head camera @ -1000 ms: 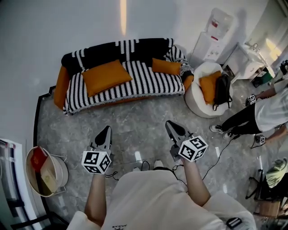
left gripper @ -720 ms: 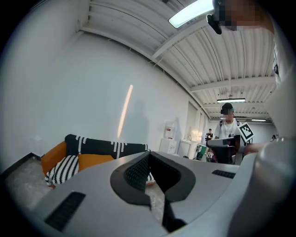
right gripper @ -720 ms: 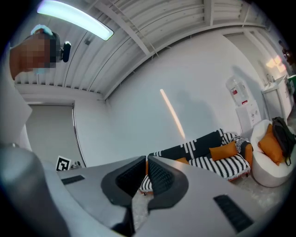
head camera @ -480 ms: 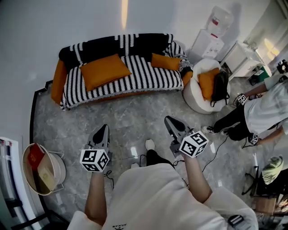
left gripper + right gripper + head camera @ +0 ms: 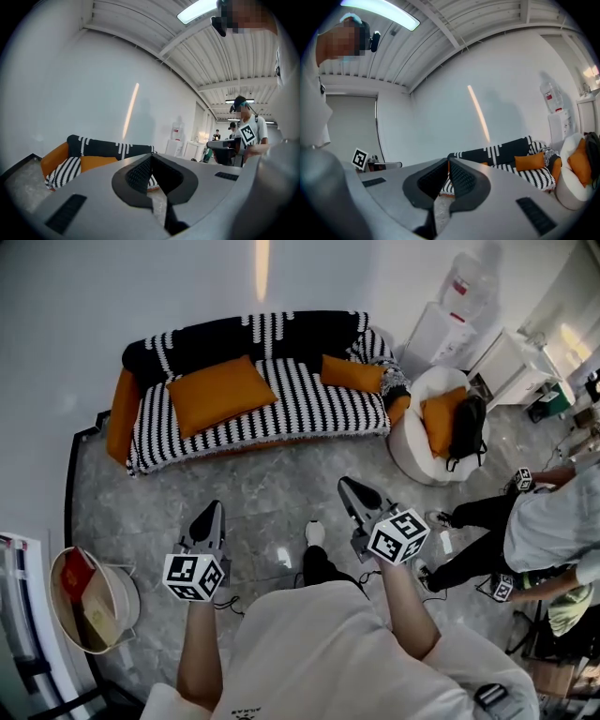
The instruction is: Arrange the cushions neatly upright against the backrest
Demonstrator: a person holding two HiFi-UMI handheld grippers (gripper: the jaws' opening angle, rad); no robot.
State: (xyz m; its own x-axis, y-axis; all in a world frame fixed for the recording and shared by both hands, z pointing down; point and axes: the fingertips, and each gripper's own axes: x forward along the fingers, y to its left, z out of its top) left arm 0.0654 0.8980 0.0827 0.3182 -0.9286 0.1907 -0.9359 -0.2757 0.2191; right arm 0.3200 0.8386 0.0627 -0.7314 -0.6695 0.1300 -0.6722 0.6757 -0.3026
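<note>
Facing: sofa (image 5: 309,413) at 12 o'clock of head view, striped black and white.
Basket (image 5: 124,585): 8 o'clock, on floor, well apart from sofa.
Left gripper (image 5: 214,508): 8 o'clock, over floor; jaws closed together, nothing between them.
Large cushion (image 5: 220,393): 11 o'clock, lying slanted on seat's left half, below backrest (image 5: 272,334).
Small cushion (image 5: 352,374): 1 o'clock, on seat's right end, near backrest.
Right gripper (image 5: 345,487): 3 o'clock, near centre; jaws closed together, empty.
Third cushion (image 5: 437,423): 2 o'clock, upright in round white chair (image 5: 405,442), touching black bag (image 5: 467,427).
</note>
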